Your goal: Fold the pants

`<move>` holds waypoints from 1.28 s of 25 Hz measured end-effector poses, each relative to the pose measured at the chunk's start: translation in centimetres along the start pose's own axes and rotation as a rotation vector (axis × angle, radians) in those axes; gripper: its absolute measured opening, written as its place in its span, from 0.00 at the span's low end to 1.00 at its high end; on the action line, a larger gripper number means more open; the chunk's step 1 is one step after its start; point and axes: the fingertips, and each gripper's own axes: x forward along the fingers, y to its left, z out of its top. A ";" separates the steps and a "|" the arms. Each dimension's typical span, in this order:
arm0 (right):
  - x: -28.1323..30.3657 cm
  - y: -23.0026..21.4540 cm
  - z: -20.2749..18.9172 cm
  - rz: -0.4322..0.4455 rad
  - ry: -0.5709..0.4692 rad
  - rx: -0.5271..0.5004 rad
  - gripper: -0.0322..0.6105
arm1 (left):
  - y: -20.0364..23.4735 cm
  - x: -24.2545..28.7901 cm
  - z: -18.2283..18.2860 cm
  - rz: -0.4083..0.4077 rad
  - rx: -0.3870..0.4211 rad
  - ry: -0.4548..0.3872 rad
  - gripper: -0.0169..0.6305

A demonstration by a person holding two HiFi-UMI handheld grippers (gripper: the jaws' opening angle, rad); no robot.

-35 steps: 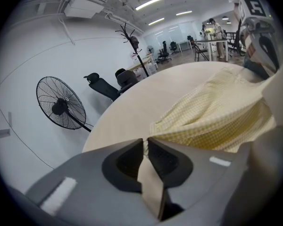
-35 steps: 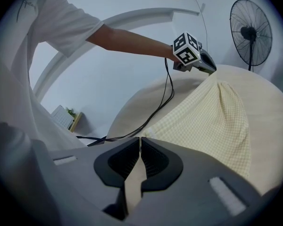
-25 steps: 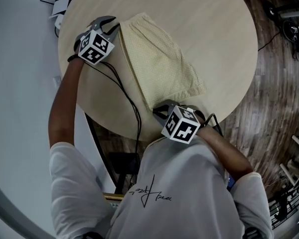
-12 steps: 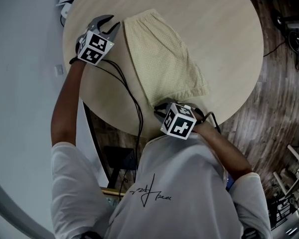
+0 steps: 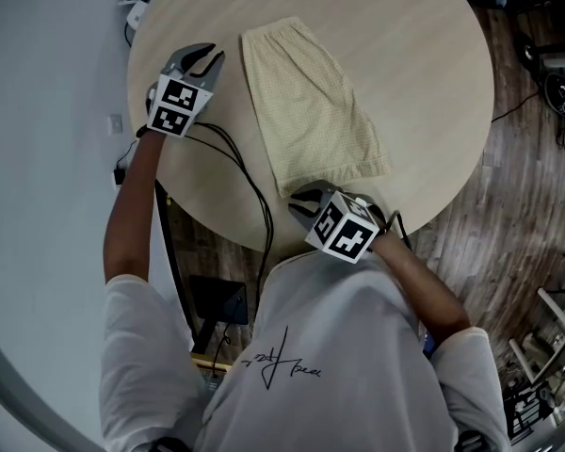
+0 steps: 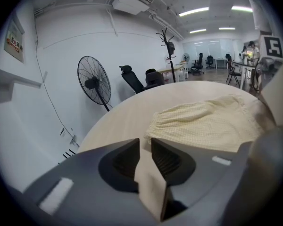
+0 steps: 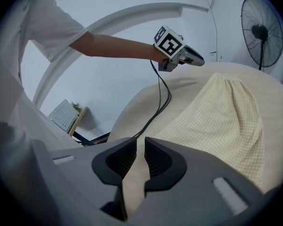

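One pair of pants [image 5: 311,111] lies flat mid-surface [image 5: 424,64], folded lengthwise. The right claw [image 5: 303,200] at the hem end has just been opening; only bare surface shows between its jaws, so the cloth is released. The left claw [image 5: 204,60], partly open and empty, has drawn off left of the waistband. The lengthwise fold looks finished; a crosswise fold probably comes next.

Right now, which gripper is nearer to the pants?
Right. The right gripper is at the near hem corner of the pants; the left gripper is beside the waistband, bare table between. Both sets of jaws have just been opening, nothing between them.
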 end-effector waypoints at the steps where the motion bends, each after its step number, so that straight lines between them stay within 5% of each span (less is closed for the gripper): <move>1: -0.3 -0.1 0.0 -0.011 -0.011 0.007 0.13 | -0.3 -0.6 0.0 0.008 -0.003 -0.005 0.24; 16: -6.7 -0.8 -0.1 -0.150 -0.150 0.056 0.13 | -5.1 -8.0 -0.4 0.112 -0.139 -0.062 0.20; 32: -11.4 -0.6 -0.8 -0.273 -0.251 0.075 0.10 | -14.0 -15.3 0.8 0.120 -0.334 -0.156 0.11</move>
